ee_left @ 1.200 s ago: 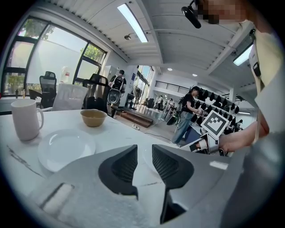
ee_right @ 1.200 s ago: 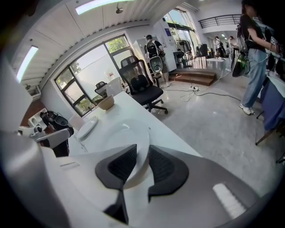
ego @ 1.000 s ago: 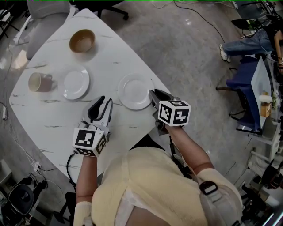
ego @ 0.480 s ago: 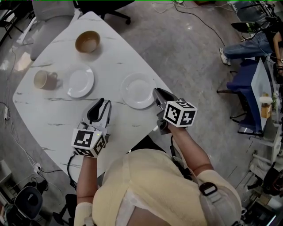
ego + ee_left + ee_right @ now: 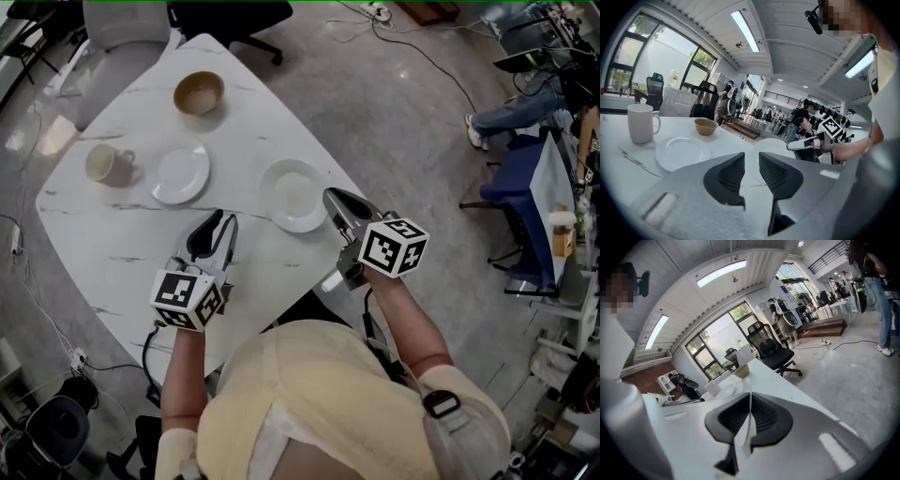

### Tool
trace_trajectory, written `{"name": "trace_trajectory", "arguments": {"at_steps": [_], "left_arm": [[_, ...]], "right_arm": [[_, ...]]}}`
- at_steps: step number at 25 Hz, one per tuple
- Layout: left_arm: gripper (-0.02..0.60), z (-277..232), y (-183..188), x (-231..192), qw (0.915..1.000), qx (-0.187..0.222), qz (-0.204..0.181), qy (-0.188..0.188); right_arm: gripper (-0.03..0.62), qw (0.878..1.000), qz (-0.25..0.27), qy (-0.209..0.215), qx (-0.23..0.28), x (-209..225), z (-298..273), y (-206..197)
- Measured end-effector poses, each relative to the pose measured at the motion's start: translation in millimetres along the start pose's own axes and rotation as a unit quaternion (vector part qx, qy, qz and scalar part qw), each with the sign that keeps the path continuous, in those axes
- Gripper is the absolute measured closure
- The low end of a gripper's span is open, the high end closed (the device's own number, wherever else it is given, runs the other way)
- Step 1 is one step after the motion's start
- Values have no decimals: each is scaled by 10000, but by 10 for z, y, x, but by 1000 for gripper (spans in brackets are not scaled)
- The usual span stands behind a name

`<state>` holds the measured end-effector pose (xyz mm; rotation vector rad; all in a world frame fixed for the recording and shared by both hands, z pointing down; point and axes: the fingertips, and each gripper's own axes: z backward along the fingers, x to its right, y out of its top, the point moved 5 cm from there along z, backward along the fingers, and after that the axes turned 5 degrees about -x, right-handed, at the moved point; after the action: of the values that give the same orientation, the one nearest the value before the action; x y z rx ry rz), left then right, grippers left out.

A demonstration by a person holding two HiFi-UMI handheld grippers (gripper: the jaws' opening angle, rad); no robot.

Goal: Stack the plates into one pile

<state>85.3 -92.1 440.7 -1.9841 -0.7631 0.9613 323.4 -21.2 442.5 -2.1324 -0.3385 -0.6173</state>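
Larger white round ceramic plate [image 5: 292,194]: lies right of centre in the head view, near the table's right edge. It is flat, so only its rim offers a hold, which is probably why it is taken at its right edge.

Right gripper [image 5: 334,200]: reaches in from the lower right of the head view. Its jaws are closing and nearly together. In the right gripper view [image 5: 750,401] a thin white sliver, the plate rim seen edge-on, stands between the pads, which appear to press on it. I cannot tell whether the plate has left the tabletop.

Smaller white round ceramic plate [image 5: 181,172]: lies left of centre and well apart from the larger plate, with bare tabletop between them. The pile is not yet begun, and one plate must be carried to the other.

Left gripper [image 5: 216,223]: sits in the lower middle of the head view, aimed up the frame between the two plates. Its own view [image 5: 751,161] shows the jaws a narrow gap apart, with nothing between them and touching nothing. It seems to be waiting, perhaps to steady a plate.

White marble-patterned table [image 5: 253,112]: bears everything.

Tan ceramic bowl [image 5: 199,93]: sits at the upper left, beyond the smaller plate and clear of the path.

Pale ceramic mug [image 5: 108,165]: sits just left of the smaller plate. That closeness could be a snag if the pile is built there.
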Motion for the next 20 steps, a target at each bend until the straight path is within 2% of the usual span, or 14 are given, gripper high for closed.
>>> {"name": "trace_trajectory", "arguments": {"at_steps": [7, 13, 15, 20], "left_arm": [[485, 102, 39, -34, 9998, 139, 48, -102], [471, 83, 40, -73, 9984, 239, 339, -373], [419, 62, 55, -58, 9981, 243, 310, -469], [382, 46, 72, -33, 9980, 194, 206, -565]], "right_arm": [[579, 9977, 563, 378, -51, -212, 14, 55], [579, 9939, 935, 584, -87, -367, 34, 59], [579, 9932, 966, 640, -77, -412, 42, 64], [579, 9902, 1103, 855, -17, -541, 78, 112]]}}
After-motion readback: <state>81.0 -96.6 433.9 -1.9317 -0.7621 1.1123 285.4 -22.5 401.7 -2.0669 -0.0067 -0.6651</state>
